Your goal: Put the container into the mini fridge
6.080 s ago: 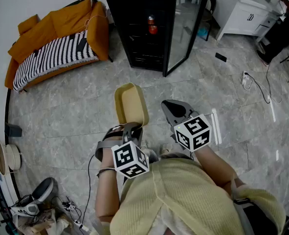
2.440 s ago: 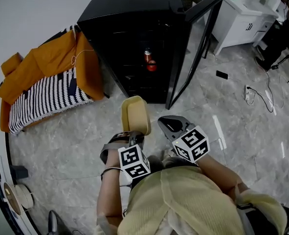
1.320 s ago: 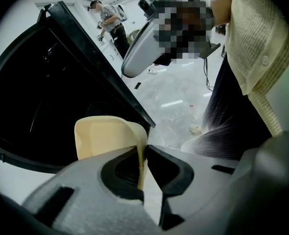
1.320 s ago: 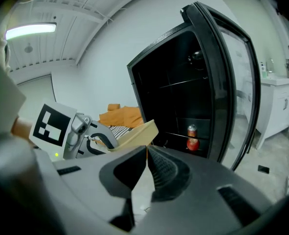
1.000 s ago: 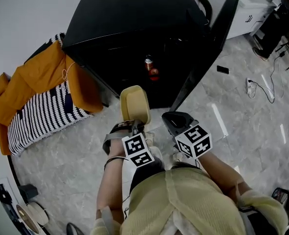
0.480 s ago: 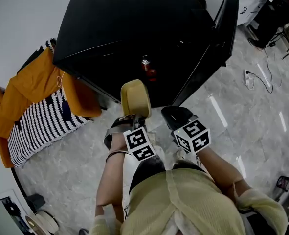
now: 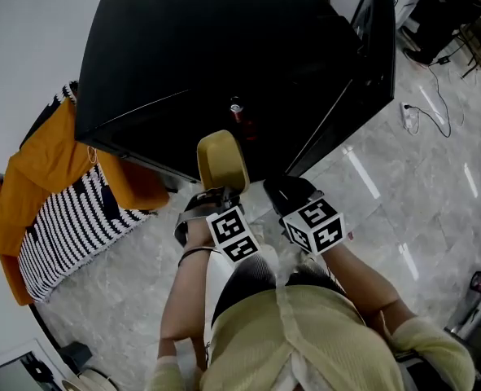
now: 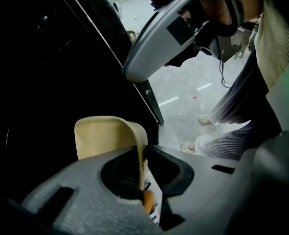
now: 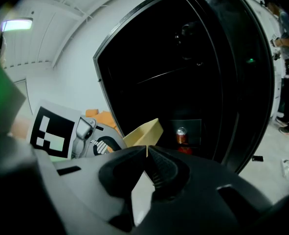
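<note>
Holding the container [image 7: 221,160] by one thin side wall, my left claw [image 7: 217,191] has its jaws drawn nearly together, one pad on each face of that wall just under the rim. The wall is all that stands between them, so the narrow gap is a real pinch. I judge I took it by the near end so that the far end sticks out ahead of the claw and can go in first, with my hand outside the cabinet.

The container hangs in the air, resting on nothing, right in front of the open face of the mini fridge [image 7: 224,47] and not yet past its front edge. Its hollow side faces up toward me, which suits setting it flat on a shelf.

My right claw [image 7: 281,192] is closed on itself with nothing in it; its pads meet. I hold it just beside the left one, on the side nearer the door [image 7: 372,63]. The door already stands swung wide at the right edge of the fridge, so this claw has no job now, though it is handy there if the door drifts.

Inside, a red can [image 9: 181,135] stands on a low shelf. How close it is to the shelf's front edge I cannot tell, so I would aim the container clear of it.
</note>
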`<state>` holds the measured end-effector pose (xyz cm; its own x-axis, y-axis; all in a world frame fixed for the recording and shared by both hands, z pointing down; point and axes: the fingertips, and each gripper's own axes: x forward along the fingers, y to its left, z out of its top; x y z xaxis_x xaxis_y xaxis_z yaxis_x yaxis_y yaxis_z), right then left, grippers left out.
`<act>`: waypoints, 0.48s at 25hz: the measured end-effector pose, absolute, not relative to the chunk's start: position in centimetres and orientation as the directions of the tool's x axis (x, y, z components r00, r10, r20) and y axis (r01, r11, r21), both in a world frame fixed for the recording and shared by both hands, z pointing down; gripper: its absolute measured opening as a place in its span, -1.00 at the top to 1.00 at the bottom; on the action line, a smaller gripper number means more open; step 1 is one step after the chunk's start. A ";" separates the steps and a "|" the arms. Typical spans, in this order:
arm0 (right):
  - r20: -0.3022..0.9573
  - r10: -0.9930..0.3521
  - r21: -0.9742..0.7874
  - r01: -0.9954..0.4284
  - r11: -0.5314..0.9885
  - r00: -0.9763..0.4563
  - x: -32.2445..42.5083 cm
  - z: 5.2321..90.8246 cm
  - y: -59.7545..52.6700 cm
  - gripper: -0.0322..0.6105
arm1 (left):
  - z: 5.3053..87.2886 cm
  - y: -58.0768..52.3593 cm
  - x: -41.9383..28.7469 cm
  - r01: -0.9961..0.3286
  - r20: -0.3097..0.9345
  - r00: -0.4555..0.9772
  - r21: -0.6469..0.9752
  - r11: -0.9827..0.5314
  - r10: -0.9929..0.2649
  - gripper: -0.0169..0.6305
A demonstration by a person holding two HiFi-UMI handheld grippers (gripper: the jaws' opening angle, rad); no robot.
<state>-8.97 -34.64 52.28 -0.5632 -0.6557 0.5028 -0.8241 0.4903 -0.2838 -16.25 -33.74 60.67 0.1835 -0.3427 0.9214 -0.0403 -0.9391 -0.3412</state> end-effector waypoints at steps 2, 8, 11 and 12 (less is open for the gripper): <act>0.503 -0.668 -0.290 -0.835 0.468 -0.548 -8.9 52.5 -35.2 0.80 | 60.8 -34.6 -16.3 -0.035 0.920 0.180 -0.347 -0.937 -0.348 0.82; 0.506 -0.702 -0.304 -0.865 0.399 -0.502 -8.5 53.4 -36.3 0.80 | 61.1 -37.0 -16.0 -0.020 0.914 0.176 -0.367 -0.930 -0.365 0.82; 0.509 -0.714 -0.308 -0.877 0.370 -0.480 -8.3 53.9 -36.8 0.80 | 61.5 -38.1 -15.7 -0.016 0.912 0.175 -0.373 -0.928 -0.370 0.82; 0.510 -0.719 -0.310 -0.880 0.360 -0.473 -8.3 54.0 -36.9 0.80 | 61.6 -38.4 -15.6 -0.013 0.912 0.175 -0.375 -0.927 -0.371 0.82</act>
<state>-8.27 -36.92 54.01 -0.4730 -0.7185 0.5099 -0.8802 0.3596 -0.3096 -15.63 -38.41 61.63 0.1745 -0.3712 0.9120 -0.0127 -0.9270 -0.3748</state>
